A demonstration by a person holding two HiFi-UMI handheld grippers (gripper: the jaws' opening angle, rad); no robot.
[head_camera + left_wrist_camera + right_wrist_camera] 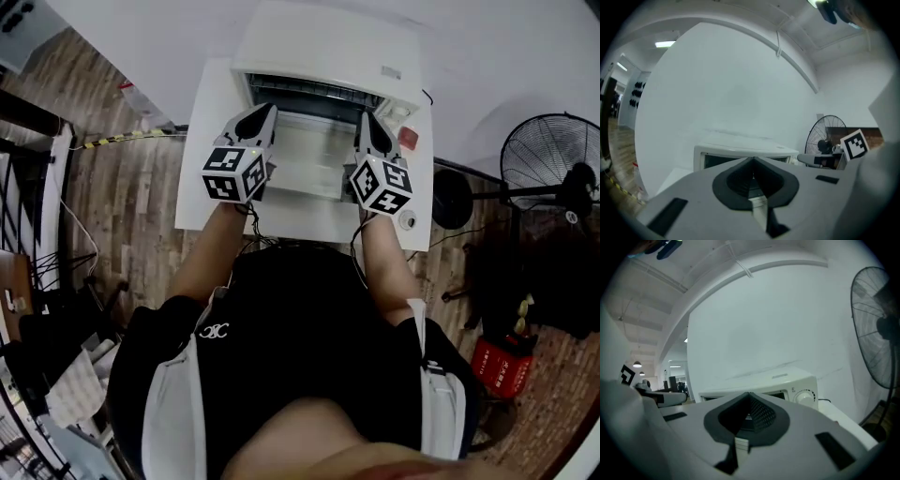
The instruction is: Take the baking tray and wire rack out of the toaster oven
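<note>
A white toaster oven [323, 47] stands on a white table [199, 178] with its door [305, 155] folded down toward me. Inside the opening I see the dark bars of a wire rack [314, 91]; I cannot make out the baking tray. My left gripper [265, 110] is shut and empty, at the left end of the opening. At the right end, my right gripper [366, 117] is shut and empty too. In the left gripper view the oven [740, 151] lies just beyond the shut left gripper [753, 159]. The right gripper view shows the oven [787, 383] and its knob [805, 396] past the shut right gripper [749, 393].
A black standing fan [548, 169] is on the floor to the right, with a round black base [452, 199] near the table's edge. A red box [502, 366] sits on the wooden floor at lower right. Cables hang below the table's front edge.
</note>
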